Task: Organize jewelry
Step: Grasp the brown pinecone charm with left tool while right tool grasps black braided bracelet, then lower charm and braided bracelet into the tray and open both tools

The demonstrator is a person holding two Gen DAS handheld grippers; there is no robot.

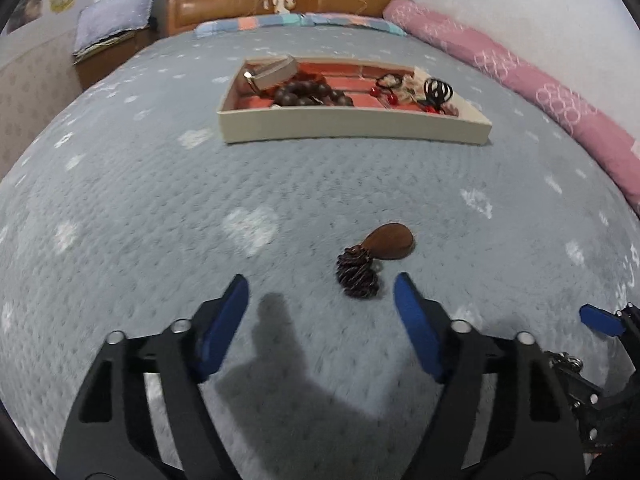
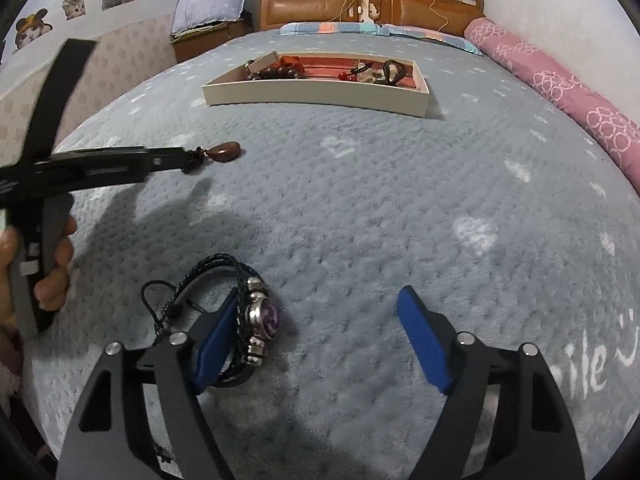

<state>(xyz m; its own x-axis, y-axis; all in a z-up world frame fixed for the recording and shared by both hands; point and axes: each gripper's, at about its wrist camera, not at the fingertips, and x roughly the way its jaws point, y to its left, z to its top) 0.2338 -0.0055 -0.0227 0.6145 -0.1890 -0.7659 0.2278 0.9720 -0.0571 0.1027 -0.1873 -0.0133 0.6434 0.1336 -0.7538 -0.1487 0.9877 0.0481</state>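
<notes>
A brown teardrop pendant with a dark knotted cord lies on the grey-blue bedspread, just ahead of my open left gripper and nearer its right finger. It also shows in the right wrist view, at the tip of the left gripper. A black braided bracelet with a purple round charm lies beside and partly under the left finger of my open right gripper. A white tray with a red lining holds dark bead bracelets, red cherry pieces and a black hair clip further up the bed.
A rolled pink quilt runs along the wall on the right. A wooden headboard and striped pillows are at the far end. A bedside cabinet with a cushion stands at far left. The right gripper's tip shows at the left view's right edge.
</notes>
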